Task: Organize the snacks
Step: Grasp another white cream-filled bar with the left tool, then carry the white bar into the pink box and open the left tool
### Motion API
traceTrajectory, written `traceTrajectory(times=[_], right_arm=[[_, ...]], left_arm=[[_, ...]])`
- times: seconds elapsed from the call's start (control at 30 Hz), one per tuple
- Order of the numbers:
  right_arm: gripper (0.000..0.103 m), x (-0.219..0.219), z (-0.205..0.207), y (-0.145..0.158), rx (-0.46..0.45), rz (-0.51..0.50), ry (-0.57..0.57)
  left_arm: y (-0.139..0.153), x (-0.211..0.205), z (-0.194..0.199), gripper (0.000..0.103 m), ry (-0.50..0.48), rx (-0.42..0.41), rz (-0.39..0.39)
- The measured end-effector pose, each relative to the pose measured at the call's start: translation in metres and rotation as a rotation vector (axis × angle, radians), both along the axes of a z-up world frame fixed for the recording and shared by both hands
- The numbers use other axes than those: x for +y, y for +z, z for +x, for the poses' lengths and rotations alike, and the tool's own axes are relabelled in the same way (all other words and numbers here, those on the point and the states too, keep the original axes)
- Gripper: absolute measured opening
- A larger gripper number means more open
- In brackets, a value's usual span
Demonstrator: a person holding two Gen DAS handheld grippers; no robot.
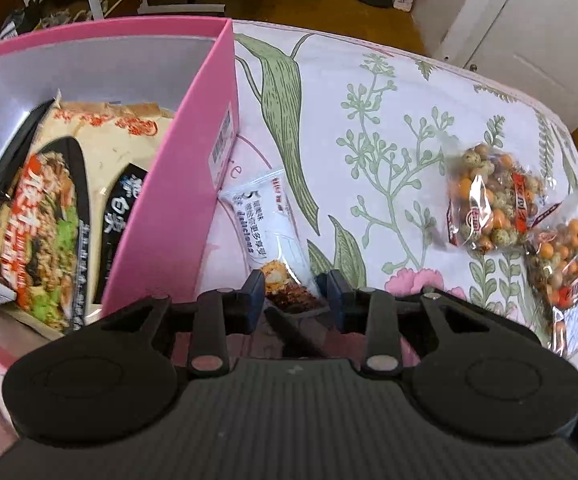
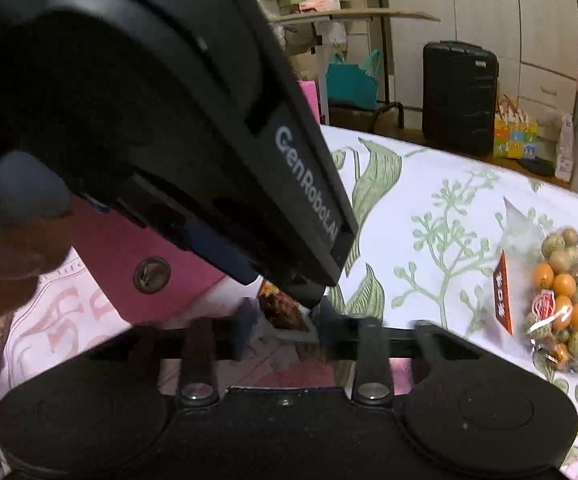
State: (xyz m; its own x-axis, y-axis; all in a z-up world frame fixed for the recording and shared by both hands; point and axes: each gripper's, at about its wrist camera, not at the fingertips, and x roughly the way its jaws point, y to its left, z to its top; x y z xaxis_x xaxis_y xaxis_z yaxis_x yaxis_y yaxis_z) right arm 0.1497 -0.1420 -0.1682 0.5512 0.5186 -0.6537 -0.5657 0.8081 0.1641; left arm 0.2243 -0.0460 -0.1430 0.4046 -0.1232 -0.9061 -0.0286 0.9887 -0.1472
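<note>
White snack packet (image 1: 273,236) beside the pink box (image 1: 177,216): both left gripper (image 1: 295,294) and right gripper (image 2: 279,326) straddle it, jaws parted, apparently for boxing.

Left gripper (image 2: 289,280) hides most of the snack packet (image 2: 281,312).

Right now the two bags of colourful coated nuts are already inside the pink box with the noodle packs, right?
No. In the left wrist view the two nut bags lie out on the floral tablecloth, right of the pink box. Only the noodle packs are inside.
</note>
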Motion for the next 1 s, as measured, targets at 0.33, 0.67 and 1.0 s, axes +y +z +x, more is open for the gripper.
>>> traceTrajectory(times=[0.33, 0.67, 1.0], right_arm=[[0.031, -0.031, -0.033, 0.02, 0.109, 0.048, -0.091], [0.05, -0.025, -0.049, 0.017, 0.061, -0.06, -0.059], [0.058, -0.017, -0.05, 0.022, 0.069, -0.046, -0.066]], left_arm=[[-0.008, 0.002, -0.009, 0.041, -0.001, 0.023, -0.106], [-0.028, 0.004, -0.018, 0.03, -0.052, 0.105, -0.254], [-0.014, -0.004, -0.031, 0.024, -0.113, 0.079, -0.176]])
